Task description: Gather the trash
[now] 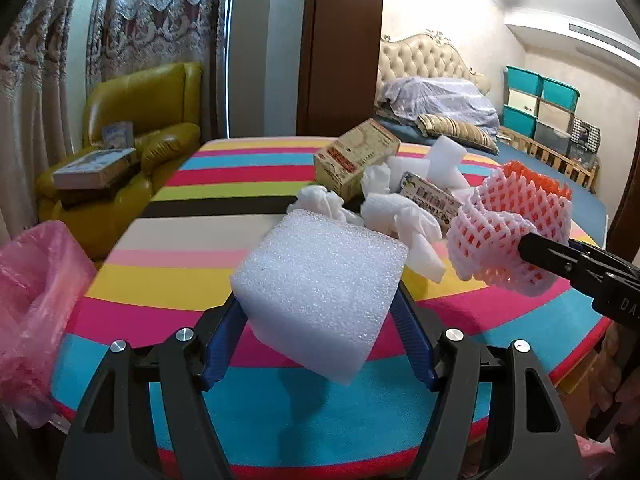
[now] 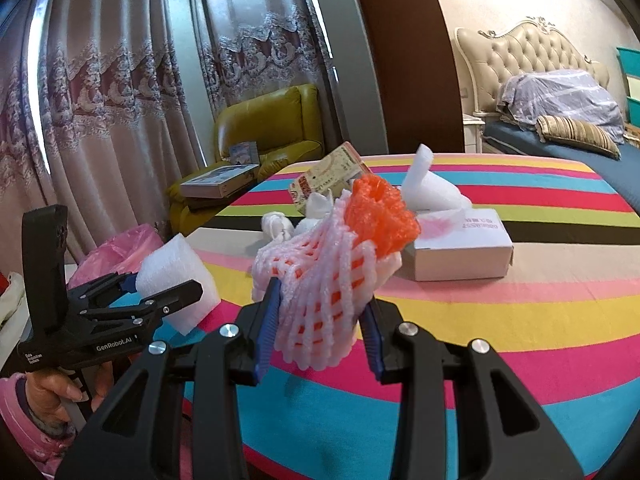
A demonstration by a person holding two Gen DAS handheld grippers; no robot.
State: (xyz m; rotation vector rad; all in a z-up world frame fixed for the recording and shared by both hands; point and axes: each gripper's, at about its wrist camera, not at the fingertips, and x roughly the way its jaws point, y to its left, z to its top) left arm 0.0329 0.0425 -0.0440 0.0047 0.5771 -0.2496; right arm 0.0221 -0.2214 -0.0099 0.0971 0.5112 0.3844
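**Ana:** Foam first: the white cube of coarse, bubbly packing foam (image 1: 320, 292) sits between the blue pads of the left gripper (image 1: 320, 316), jaws spread wide and pressing its two sides, lifted over the near edge of the striped table (image 1: 240, 184).

**Ben:** And the right gripper (image 2: 320, 320)?

**Ana:** Its jaws are drawn in fairly narrow, clamped on the pink foam fruit netting with the crumpled orange netting tucked inside (image 2: 332, 248), also off the cloth, over the near edge.

**Ben:** So both go to the pink plastic bin bag (image 1: 36, 304) off the table's left edge?

**Ana:** That's my reading. I'd bring the cube right over the bag's mouth before letting go; it looks light and springy, so it could bounce out off the rim. The netting is soft and open-meshed and may snag on the ridged pads, so open fully and shake if needed.

**Ben:** What's left?

**Ana:** Toward the table's middle and far edge: crumpled white tissues (image 1: 324, 200), a tan printed cardboard box (image 1: 356, 156), white foam sheet scraps (image 1: 444, 156) and a flat white carton (image 2: 464, 248).
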